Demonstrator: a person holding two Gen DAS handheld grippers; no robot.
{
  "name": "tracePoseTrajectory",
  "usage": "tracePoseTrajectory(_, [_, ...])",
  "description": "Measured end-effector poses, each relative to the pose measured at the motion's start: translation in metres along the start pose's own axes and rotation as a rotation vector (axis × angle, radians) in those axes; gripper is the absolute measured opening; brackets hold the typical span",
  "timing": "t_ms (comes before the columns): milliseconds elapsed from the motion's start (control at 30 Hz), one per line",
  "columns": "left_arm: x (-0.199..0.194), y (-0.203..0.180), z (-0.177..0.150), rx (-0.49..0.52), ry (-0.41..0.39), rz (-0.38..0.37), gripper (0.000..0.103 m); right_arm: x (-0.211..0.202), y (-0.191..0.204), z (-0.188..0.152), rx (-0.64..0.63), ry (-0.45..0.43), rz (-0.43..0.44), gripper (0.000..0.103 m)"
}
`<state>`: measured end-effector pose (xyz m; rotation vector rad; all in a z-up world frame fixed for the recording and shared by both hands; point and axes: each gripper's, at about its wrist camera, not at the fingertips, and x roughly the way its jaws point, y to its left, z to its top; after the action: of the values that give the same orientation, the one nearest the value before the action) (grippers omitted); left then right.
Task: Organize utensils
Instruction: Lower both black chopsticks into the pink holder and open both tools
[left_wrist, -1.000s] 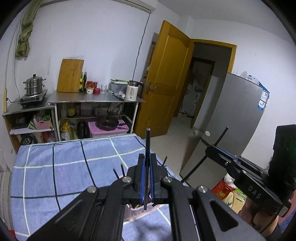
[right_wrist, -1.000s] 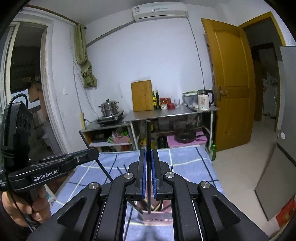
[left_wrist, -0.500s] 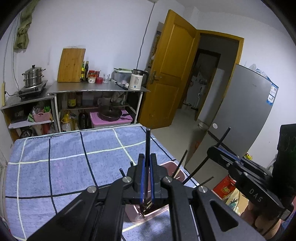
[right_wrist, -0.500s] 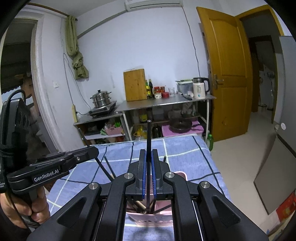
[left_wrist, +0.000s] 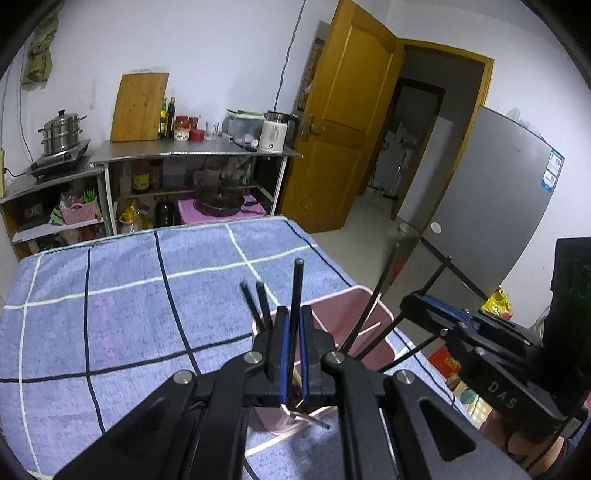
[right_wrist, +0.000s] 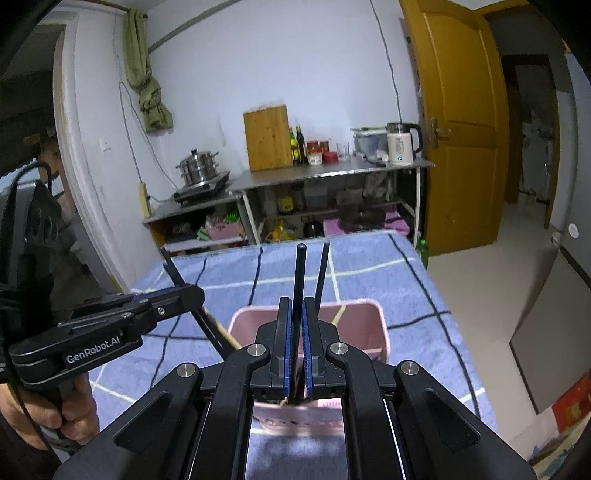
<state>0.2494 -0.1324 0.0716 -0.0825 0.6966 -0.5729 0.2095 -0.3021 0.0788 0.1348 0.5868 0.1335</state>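
Observation:
A pink plastic bin (left_wrist: 356, 304) stands on the blue checked cloth (left_wrist: 129, 295), with several black chopsticks (left_wrist: 258, 301) leaning in it. My left gripper (left_wrist: 294, 314) is shut on one upright black chopstick (left_wrist: 296, 288), its lower end down inside the bin. My right gripper (right_wrist: 295, 306) is shut on another upright black chopstick (right_wrist: 300, 273) over the same bin (right_wrist: 365, 321). Each gripper shows in the other's view: the right gripper (left_wrist: 412, 306) at the bin's right side, the left gripper (right_wrist: 194, 295) at its left, a hand (right_wrist: 70, 417) on its handle.
Beyond the table's far edge stands a steel shelf (left_wrist: 192, 153) with a kettle (left_wrist: 273, 131), a wooden cutting board (left_wrist: 138, 107) and a steamer pot (left_wrist: 61, 131). A yellow door (left_wrist: 347, 122) and a grey fridge (left_wrist: 491, 221) are to the right.
Both grippers have sunk and tilted down towards the pink bin, each keeping its chopstick. The bin has come fully into view, and the chopsticks' lower ends now reach into it.

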Motion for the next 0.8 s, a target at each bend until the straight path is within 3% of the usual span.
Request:
tracePoseTrajectory(467, [-0.006,-0.002,-0.006,-0.007,-0.001,-0.006,0.01,0.002,-0.003,-0.001,-0.001,0.032,-0.017,0.006])
tracePoseTrajectory(800, [-0.033,-0.006,-0.003,-0.002,-0.046,0.002,0.021,-0.023,0.001,0.004,-0.005,-0.011,-0.036,0.017])
